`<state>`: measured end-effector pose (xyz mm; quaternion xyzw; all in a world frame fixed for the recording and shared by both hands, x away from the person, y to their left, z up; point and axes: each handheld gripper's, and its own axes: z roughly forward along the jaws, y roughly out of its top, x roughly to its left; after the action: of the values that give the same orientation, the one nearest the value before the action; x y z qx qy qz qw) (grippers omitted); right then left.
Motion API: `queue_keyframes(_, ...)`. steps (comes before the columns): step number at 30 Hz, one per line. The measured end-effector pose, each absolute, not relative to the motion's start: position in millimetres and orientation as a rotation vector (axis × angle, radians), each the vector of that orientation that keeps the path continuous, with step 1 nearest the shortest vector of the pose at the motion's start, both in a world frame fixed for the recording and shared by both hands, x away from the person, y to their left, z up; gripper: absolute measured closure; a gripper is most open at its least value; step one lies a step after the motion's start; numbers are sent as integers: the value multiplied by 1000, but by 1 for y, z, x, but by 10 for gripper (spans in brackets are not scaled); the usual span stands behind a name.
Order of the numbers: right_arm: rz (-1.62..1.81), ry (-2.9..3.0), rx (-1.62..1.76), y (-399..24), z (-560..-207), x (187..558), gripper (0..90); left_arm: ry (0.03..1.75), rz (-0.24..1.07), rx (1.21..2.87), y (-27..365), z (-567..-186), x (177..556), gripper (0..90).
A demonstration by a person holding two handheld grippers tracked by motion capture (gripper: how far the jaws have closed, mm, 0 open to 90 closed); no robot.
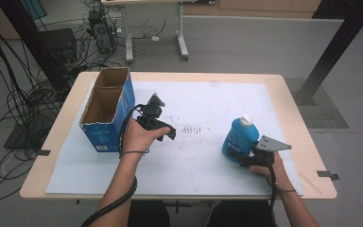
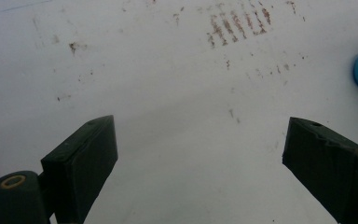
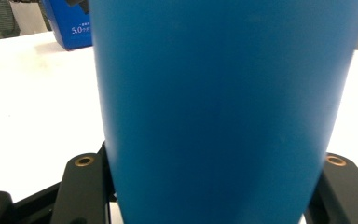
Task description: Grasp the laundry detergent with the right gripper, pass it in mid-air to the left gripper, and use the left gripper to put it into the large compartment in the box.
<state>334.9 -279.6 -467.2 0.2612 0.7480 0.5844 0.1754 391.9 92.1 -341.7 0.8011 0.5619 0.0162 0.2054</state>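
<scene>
High view is showing the right claw (image 1: 243, 158) gripping the blue bottle (image 1: 239, 137) low on its body, bottle standing upright on the desk (image 1: 208, 179) at the right side, white cap up; low grip is probably keeping it steady for a lift toward the open cardboard box (image 1: 108, 108) at far left. Left claw (image 1: 163, 126) is hanging open and empty just beside the box, likely waiting. Right gripper view is giving the jaws hugging both sides of the bottle; left gripper view is giving bare stained desk between wide jaws
</scene>
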Motion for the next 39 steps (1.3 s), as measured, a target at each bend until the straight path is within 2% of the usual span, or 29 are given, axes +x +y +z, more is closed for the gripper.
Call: queue_keyframes(39,1656,2118,739,-280,-467,335,400,1548,51,2239,90,-339,394,104)
